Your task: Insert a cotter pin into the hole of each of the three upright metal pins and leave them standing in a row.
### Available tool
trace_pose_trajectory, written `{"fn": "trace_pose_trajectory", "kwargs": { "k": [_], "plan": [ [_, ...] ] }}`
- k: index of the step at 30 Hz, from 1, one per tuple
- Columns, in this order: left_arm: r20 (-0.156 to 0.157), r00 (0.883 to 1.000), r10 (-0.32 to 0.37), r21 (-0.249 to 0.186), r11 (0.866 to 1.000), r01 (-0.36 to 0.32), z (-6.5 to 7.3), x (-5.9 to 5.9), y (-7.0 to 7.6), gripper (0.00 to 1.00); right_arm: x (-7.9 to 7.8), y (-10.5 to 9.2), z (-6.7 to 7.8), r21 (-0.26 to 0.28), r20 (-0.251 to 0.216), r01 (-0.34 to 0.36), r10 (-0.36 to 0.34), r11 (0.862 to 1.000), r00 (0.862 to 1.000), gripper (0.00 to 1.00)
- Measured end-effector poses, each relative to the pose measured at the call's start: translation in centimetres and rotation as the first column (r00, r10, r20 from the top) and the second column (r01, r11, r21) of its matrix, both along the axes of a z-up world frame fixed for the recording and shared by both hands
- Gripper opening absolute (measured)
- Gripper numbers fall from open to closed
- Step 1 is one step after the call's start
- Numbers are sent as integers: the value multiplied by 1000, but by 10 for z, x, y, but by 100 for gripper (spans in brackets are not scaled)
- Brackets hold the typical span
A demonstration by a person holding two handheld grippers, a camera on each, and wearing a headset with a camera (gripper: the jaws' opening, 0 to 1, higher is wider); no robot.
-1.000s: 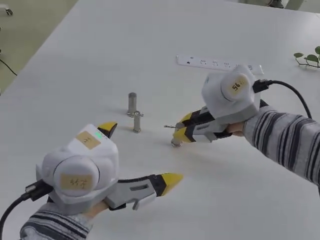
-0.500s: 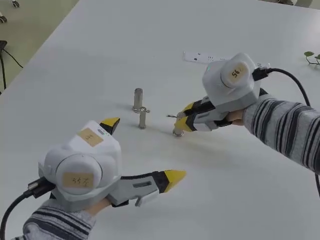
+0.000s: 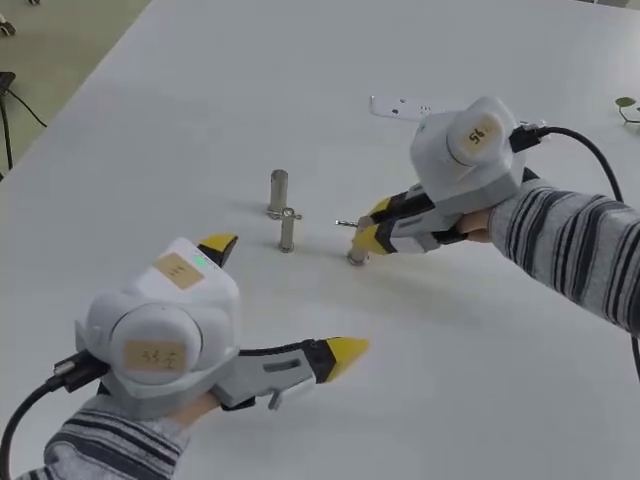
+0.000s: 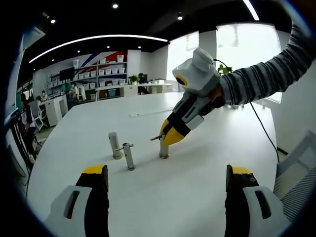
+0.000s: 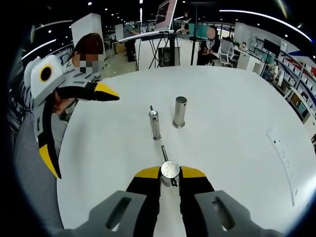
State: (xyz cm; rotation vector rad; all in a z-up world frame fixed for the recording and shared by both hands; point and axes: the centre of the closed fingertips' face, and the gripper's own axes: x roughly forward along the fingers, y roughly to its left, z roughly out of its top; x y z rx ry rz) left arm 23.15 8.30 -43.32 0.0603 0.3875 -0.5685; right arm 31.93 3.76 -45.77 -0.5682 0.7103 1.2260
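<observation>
Three upright metal pins stand on the white table. The far pin is bare. The middle pin has a cotter pin through its top. My right gripper is at the top of the near pin, shut on a cotter pin whose tip sticks out to the left. In the right gripper view the jaws hug the pin top, with the cotter pin pointing ahead. My left gripper hangs open near the front, holding nothing, a hand's width short of the pins.
A white power strip lies at the back of the table, and a plant's leaves show at the right edge. A black cable runs from the right gripper. The table's left edge drops to the floor.
The head camera has shifted a little. My right gripper stays at the near pin with the cotter pin. My left gripper stays open in the same place.
</observation>
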Motion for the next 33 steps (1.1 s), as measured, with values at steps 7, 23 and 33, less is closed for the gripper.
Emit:
{"fn": "trace_pose_trajectory", "kwargs": {
  "k": [7, 23, 33],
  "plan": [
    [-7, 1000, -10, 3, 1000, 10, -3, -1, -2, 99, 3, 0, -1, 20, 0, -14, 14, 1000, 1000, 9],
    [-19, 1000, 1, -16, 1000, -1, -4, -1, 0, 99, 0, 1, -5, 12, 12, -25, 24, 1000, 1000, 11],
    [-10, 1000, -8, -16, 1000, 8, -2, 0, -2, 99, 2, 9, 15, 114, 13, 9, -11, 993, 1000, 25]
  ]
}}
